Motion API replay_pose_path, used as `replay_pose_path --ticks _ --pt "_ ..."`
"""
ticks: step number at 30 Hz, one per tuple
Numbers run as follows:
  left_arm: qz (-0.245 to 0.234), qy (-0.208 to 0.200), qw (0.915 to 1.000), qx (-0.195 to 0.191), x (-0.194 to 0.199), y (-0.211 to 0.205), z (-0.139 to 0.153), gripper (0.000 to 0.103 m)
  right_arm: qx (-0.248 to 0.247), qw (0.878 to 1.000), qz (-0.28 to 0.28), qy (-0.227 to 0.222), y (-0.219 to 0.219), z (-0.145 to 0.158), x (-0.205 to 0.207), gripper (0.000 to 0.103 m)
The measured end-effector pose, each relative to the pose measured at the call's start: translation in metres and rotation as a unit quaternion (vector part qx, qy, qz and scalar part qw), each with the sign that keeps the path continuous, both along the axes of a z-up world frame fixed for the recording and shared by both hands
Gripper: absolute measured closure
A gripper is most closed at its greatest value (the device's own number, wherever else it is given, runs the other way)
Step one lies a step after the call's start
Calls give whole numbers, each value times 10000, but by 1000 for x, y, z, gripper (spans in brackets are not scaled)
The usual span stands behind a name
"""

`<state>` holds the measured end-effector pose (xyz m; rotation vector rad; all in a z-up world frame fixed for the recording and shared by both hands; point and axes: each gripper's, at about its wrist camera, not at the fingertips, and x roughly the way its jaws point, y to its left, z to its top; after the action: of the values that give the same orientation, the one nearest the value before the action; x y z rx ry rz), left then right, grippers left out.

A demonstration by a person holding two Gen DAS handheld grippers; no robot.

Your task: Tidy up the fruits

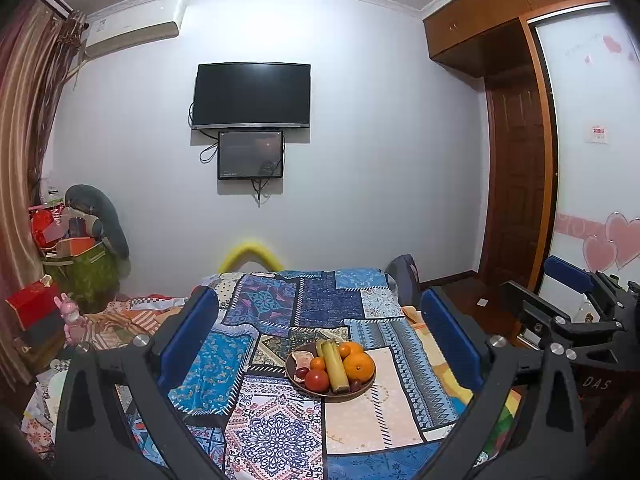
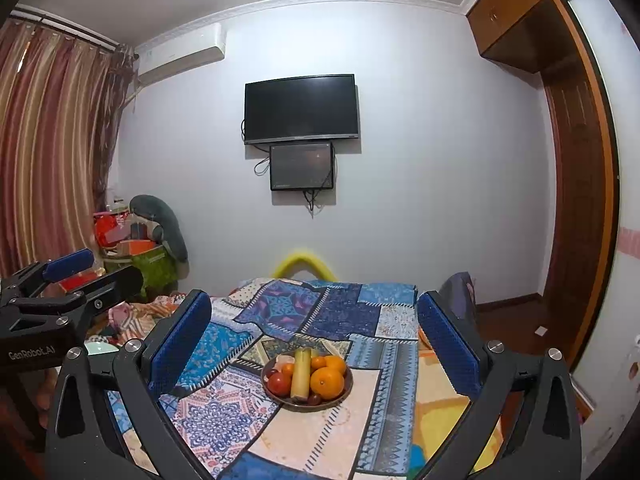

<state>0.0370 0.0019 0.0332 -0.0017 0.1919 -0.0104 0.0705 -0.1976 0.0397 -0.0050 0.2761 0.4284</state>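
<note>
Left wrist view: the left claw fills the lower frame, its blue pads spread wide with nothing between them; the right claw shows at the right edge, seen side-on.
Right wrist view: the right claw spans the lower frame, its jaws as wide apart as they go and holding nothing; the left claw enters at the left edge.
Left claw state: open, empty, apart from the fruit.
Right claw state: open, empty, apart from the fruit.
Desk: covered by a blue patchwork cloth that fills the centre and bottom of both frames.
Bowl: a brown round dish, lower centre of the frame, resting on the cloth between the pads as seen from each camera but farther off than their tips.
Large orange: at the right side of the bowl, with a smaller orange behind it.
Banana: yellow-green, lying lengthwise down the middle of the bowl.
Tomato: red, at the bowl's near left, touching the banana.
Other fruit: a small orange one and a pale cut piece at the bowl's left; dark small fruits at the front, too small to name.
Background: a dark television on the wall at upper centre, striped curtain at the left.
</note>
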Motion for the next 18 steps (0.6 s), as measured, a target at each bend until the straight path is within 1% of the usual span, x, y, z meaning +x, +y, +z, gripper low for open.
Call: replay_pose_path --ticks 18 --pt "-7 -10 10000 -7 0 -1 3 0 6 10000 -4 -9 -1 2 -1 0"
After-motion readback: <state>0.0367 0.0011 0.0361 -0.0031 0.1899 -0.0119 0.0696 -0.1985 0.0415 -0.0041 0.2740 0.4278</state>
